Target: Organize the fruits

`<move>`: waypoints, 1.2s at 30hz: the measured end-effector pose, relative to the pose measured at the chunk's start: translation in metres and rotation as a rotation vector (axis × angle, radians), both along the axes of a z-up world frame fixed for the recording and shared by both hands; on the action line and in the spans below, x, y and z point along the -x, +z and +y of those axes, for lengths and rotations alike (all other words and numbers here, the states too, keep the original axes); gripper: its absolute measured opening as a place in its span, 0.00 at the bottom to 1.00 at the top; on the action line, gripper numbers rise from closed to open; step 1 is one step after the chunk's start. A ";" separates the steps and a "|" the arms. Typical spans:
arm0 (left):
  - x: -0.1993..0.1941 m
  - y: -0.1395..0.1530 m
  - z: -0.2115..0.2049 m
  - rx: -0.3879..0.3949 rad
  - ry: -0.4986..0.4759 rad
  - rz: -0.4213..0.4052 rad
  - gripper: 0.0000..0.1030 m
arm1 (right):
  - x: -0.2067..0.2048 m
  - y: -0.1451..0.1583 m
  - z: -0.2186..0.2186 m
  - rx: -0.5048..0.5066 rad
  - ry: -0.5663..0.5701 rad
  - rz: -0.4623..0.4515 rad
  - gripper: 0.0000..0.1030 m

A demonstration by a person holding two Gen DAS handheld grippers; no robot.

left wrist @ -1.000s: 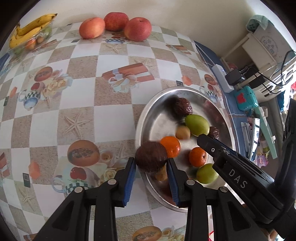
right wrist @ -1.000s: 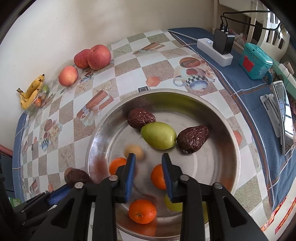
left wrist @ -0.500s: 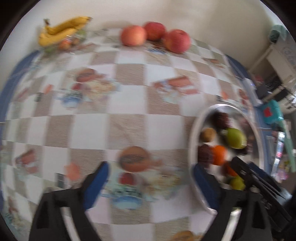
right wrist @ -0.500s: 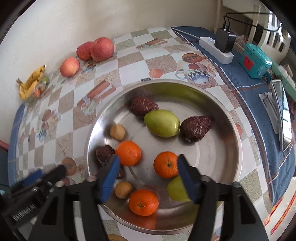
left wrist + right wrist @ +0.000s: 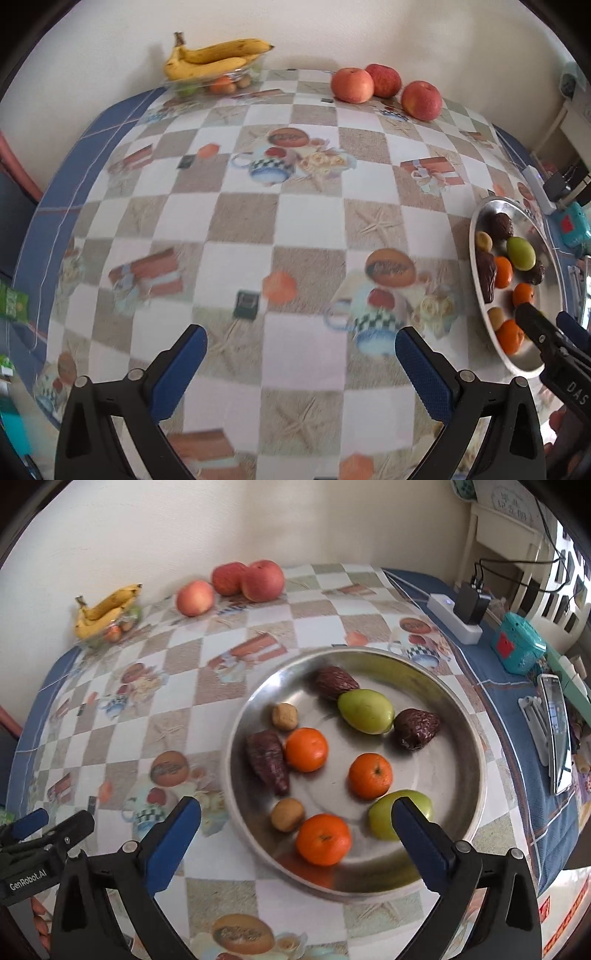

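My left gripper (image 5: 301, 363) hangs wide apart and empty over the checked tablecloth (image 5: 236, 218), and my right gripper (image 5: 295, 834), equally spread and empty, hovers at the near rim of the steel dish (image 5: 476, 775) in the frame's centre, where the oranges (image 5: 306, 749), green fruits (image 5: 365, 710) and dark wrinkled fruits (image 5: 267, 760) lie gathered.

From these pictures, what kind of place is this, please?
Probably a home dining or kitchen table: a printed tablecloth, a metal tray of fruit, bananas and apples by the wall, and a power strip with a charger.
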State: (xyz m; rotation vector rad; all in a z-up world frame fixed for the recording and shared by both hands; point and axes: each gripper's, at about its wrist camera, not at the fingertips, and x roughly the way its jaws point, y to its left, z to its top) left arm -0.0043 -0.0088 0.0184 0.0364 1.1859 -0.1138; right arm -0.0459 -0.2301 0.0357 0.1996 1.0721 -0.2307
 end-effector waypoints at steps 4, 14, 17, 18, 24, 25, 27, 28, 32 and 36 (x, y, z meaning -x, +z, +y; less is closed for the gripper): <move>0.005 0.001 0.004 -0.022 0.016 0.004 1.00 | 0.006 0.004 0.009 0.008 0.007 -0.011 1.00; 0.004 -0.003 0.001 -0.126 0.017 0.010 1.00 | 0.009 0.006 0.018 0.012 0.035 0.002 1.00; 0.000 -0.005 0.003 -0.119 0.031 0.025 1.00 | 0.010 0.009 0.021 0.010 0.051 -0.007 1.00; -0.001 -0.006 0.003 -0.119 0.037 0.029 1.00 | 0.011 0.010 0.023 0.021 0.064 -0.013 1.00; -0.003 -0.007 0.006 -0.135 0.084 0.042 1.00 | 0.011 0.004 0.021 0.046 0.079 0.002 1.00; -0.003 -0.007 0.006 -0.138 0.083 0.041 1.00 | 0.011 0.005 0.020 0.045 0.076 -0.003 1.00; -0.002 -0.007 0.004 -0.147 0.079 0.041 1.00 | 0.013 0.008 0.017 0.046 0.067 -0.014 1.00; -0.001 -0.008 0.003 -0.150 0.076 0.042 1.00 | 0.013 0.008 0.016 0.047 0.064 -0.017 1.00; 0.000 -0.007 0.001 -0.150 0.076 0.045 1.00 | 0.014 0.009 0.013 0.050 0.052 -0.020 1.00; 0.001 -0.007 0.002 -0.150 0.076 0.048 1.00 | 0.014 0.009 0.013 0.054 0.050 -0.022 1.00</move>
